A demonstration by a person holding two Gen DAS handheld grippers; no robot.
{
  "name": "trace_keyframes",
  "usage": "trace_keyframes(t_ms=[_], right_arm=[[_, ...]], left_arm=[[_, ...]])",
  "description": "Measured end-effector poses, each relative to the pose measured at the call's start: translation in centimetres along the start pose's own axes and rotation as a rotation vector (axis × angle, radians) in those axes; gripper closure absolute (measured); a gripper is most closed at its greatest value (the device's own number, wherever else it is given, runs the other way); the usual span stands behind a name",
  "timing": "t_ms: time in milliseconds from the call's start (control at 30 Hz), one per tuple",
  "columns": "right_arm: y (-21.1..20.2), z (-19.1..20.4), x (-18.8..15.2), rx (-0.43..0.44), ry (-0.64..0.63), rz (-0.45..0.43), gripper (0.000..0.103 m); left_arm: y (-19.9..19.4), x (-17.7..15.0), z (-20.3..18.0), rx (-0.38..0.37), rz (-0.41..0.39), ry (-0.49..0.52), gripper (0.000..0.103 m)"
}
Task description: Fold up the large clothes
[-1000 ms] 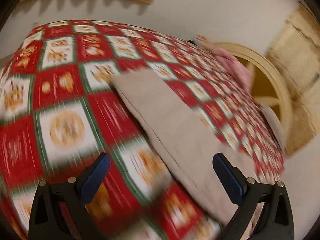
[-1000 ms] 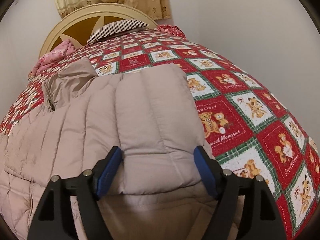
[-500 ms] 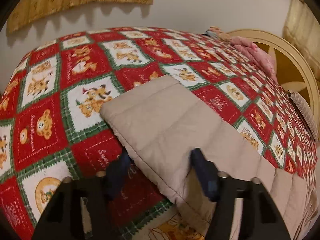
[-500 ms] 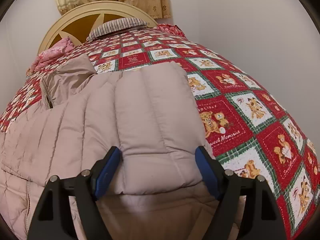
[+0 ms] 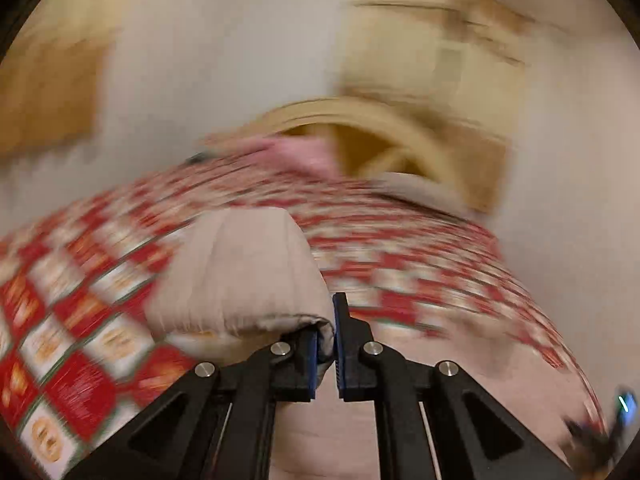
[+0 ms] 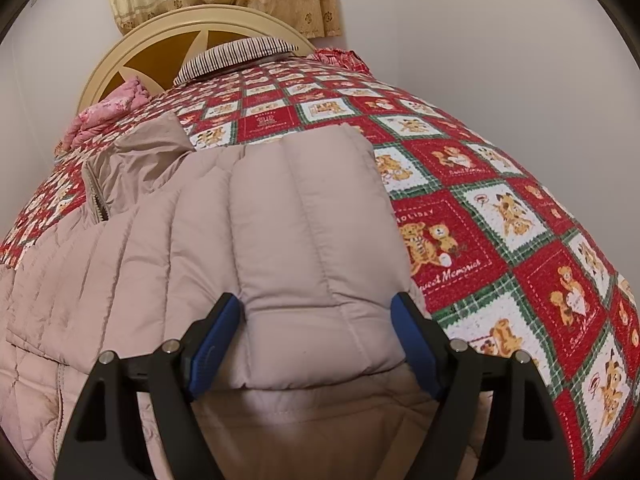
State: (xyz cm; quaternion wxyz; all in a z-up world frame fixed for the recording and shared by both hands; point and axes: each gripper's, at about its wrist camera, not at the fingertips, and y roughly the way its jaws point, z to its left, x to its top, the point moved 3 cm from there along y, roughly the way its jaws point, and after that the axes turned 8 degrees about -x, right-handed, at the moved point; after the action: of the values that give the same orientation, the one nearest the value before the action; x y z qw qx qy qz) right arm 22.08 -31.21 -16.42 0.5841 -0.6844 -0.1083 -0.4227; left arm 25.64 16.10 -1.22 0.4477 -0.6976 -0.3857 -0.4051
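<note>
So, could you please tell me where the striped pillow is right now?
In the right wrist view, the striped pillow lies at the far end of the quilt, against the headboard, right of the pink bundle.

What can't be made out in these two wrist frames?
- Left wrist view: motion blur smears the quilt; its prints are unreadable.
- Left wrist view: left gripper hides the pinched edge of the jacket.
- Right wrist view: jacket's lower-left part is cut off by the lens edge.
- Right wrist view: right gripper covers the jacket under its frame.
</note>
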Motion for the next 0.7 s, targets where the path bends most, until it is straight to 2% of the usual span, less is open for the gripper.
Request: trace_keyframes(t_ms=[133,167,200,233,300,367,433,500,567,600,667,700], right_arm=[[0.0,-0.1,0.0,0.007,0.008,-0.002,0.022],[0.0,-0.2,0.0,0.011,0.011,-0.002,0.022],[-0.1,-0.2,0.0,0.013,0.012,-0.003,0.022],[-0.1,-0.3,0.0,0.016,0.016,-0.003,0.022],[-0.1,-0.3,0.0,0.022,0.023,-0.004,0.022],[-0.1,-0.4,0.0,0.026,0.028,-0.004,0.022],[-0.1,-0.5,-0.1,0.031,0.034,-0.004,0.022],[-0.1,-0.6,0.0,0.038,0.039,-0.003,0.021],[-0.1,-0.7,0.0,0.045,0.044,-0.004,0.021],[-0.1,-0.7,0.0,0.048,0.046,-0.003,0.020],[-0.1,-0.7,0.0,0.054,0.051,-0.004,0.020],[-0.1,-0.8,0.0,0.056,0.053,-0.004,0.020]], left_arm=[[0.4,-2.7,-12.0,-0.218,0.086,0.184,0.097],[1.1,-4.9,-15.5,-0.285,0.140,0.219,0.097],[1.5,-6.0,-17.0,-0.310,0.168,0.234,0.097],[2.6,-8.7,-19.5,-0.334,0.229,0.268,0.097],[4.0,-12.3,-21.9,-0.313,0.313,0.308,0.096],[6.0,-16.9,-23.7,-0.265,0.446,0.388,0.096],[7.2,-20.1,-24.3,-0.164,0.553,0.495,0.095],[6.6,-20.8,-24.4,-0.105,0.558,0.575,0.095],[4.7,-20.4,-24.6,-0.114,0.529,0.623,0.091],[4.1,-20.2,-24.1,-0.123,0.522,0.618,0.084],[1.9,-18.8,-22.7,-0.138,0.488,0.548,0.062],[1.4,-17.9,-21.9,-0.138,0.468,0.505,0.042]])
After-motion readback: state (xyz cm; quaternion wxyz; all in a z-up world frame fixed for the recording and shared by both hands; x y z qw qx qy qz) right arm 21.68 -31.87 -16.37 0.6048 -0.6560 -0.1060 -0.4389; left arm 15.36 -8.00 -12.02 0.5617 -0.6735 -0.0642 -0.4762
